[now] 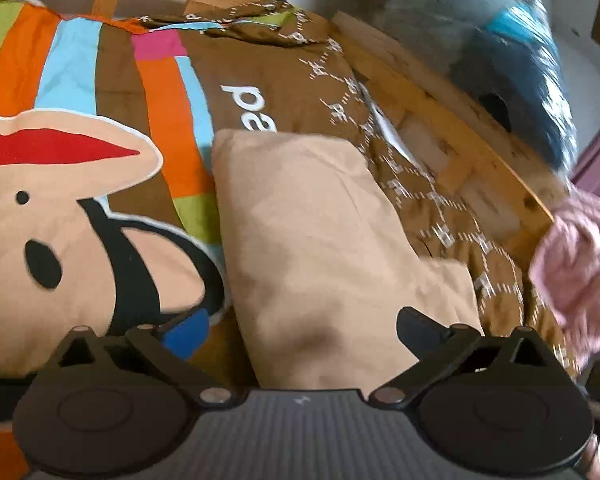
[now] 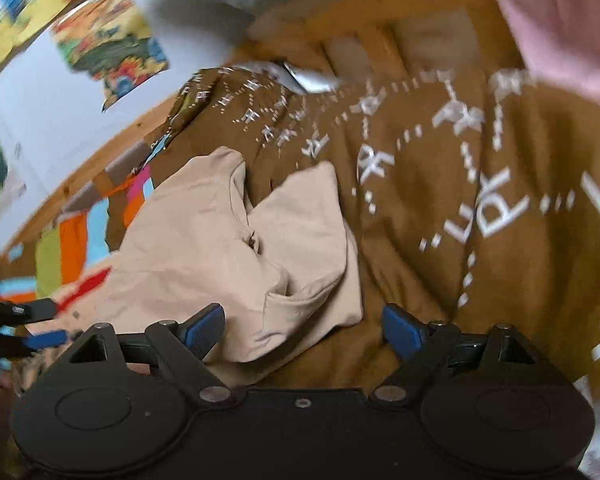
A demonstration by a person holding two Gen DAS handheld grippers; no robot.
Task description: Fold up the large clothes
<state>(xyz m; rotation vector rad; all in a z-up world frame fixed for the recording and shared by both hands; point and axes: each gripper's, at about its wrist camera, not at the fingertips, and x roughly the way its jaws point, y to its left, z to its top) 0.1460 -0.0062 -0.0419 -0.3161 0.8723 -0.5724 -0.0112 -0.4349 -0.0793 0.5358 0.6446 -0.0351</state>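
Observation:
A beige garment (image 1: 320, 240) lies folded into a rough rectangle on a brown and multicoloured bedspread (image 1: 100, 80). My left gripper (image 1: 300, 332) hovers over its near end, open, with the cloth under the wide gap between the fingers. In the right wrist view the same beige garment (image 2: 220, 248) shows a folded flap and a seam at its near corner. My right gripper (image 2: 304, 330) is open above that corner, nothing pinched between its blue pads (image 2: 204, 326). The left gripper's fingers (image 2: 32, 322) show at the left edge, apart.
A pink knitted cloth (image 1: 576, 264) hangs at the right, also pink cloth (image 2: 560, 20) at the top right. A wooden bed frame (image 1: 460, 128) runs behind the bedspread. A plastic-wrapped blue and grey bundle (image 1: 480, 40) sits beyond it. Posters (image 2: 112, 48) hang on the white wall.

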